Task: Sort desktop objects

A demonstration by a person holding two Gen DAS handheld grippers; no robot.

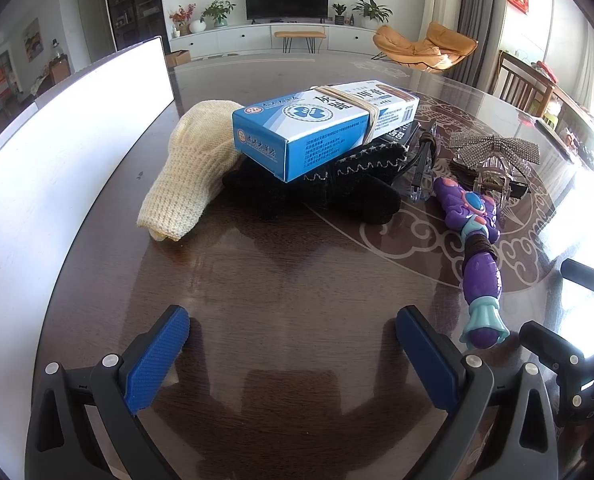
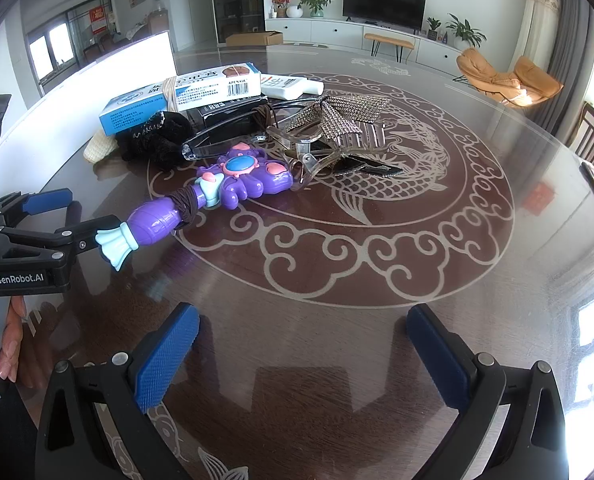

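Desktop objects sit heaped near the middle of a dark glossy table [image 2: 377, 340] w/ a pale fish-and-cloud pattern. Topmost is a blue-and-white medicine box [image 1: 321, 132] bound by a rubber band [image 1: 367, 110]; it rests on a black knit piece [image 1: 337, 188] w/ pale zigzag stitching. A cream knit item [image 1: 189, 172] lies against the box's left side, partly tucked under it. Right of the black knit: clear-framed glasses [image 2: 233, 140], a rhinestone bow hair claw [image 2: 337, 120] and a purple toy wand [image 1: 477, 248] w/ a brown hair tie [image 2: 187, 204] wrapped round its neck (teal flared end points toward the cameras). Behind the pile, in the right wrist view, lie a white tube or bottle [image 2: 289, 86] and a small black box [image 2: 233, 114] — hard to say what either is at this res.

Left gripper [image 1: 293, 340] hovers low over bare table in front of the box, blue pads spread wide, nothing between them. Right gripper [image 2: 303, 344] likewise spread wide and empty, over the table's patterned area, near side of the pile. The wand's teal end lies just beside the left gripper's right finger [image 1: 433, 364]. A white panel [image 1: 77, 128] stands along the table's left edge.
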